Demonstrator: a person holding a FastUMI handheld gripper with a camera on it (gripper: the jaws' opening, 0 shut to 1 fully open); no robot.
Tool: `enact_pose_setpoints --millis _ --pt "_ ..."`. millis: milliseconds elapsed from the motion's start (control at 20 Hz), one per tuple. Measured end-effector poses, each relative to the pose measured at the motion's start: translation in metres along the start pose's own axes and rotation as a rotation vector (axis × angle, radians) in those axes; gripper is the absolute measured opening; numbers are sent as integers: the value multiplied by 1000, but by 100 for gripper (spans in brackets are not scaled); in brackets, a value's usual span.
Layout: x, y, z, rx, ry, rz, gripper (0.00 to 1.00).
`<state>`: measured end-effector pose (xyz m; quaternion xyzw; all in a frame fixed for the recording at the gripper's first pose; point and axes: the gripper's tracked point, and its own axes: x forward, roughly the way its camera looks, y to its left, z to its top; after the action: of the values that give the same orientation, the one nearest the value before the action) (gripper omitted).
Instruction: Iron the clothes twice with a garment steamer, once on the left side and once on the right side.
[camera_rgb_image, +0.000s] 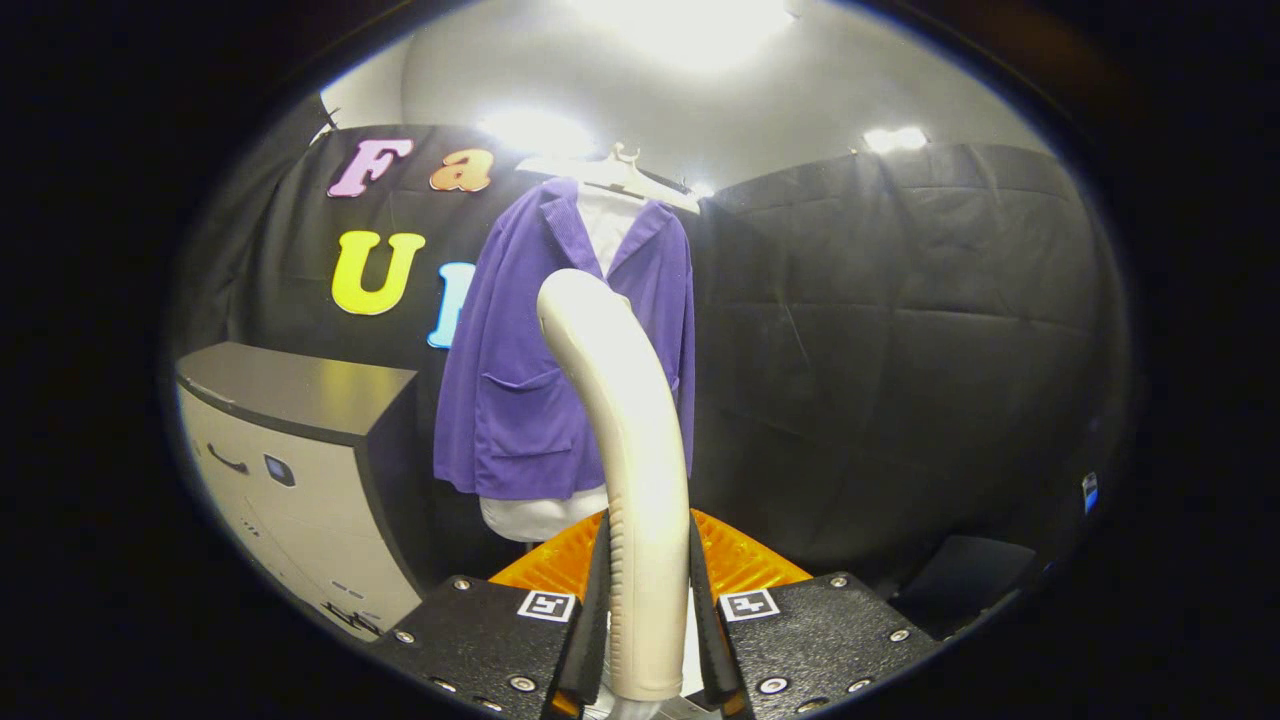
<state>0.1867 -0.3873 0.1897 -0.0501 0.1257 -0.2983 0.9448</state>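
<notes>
My gripper (648, 610) is shut on the cream-coloured handle of the garment steamer (625, 440), which rises upright between the two black fingers (500, 630) and curves forward at its top. Beyond the steamer hangs a purple jacket (520, 380) over a white shirt (610, 225) on a hanger (625, 160), in front of the black cloth wall. The steamer's head points toward the jacket and covers part of its right half. The gap between steamer head and jacket cannot be judged from here.
A grey-and-white cabinet (300, 450) stands to the left of the jacket. An orange surface (740, 560) lies just ahead of the fingers, under the garment. A dark object (960, 580) sits low beyond the right finger.
</notes>
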Motion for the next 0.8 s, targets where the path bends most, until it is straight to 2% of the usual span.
enact_pose_setpoints --millis 450,800 --pt "-81 15 30 9 -81 123 38" --pt "-100 29 42 -4 -128 169 38"
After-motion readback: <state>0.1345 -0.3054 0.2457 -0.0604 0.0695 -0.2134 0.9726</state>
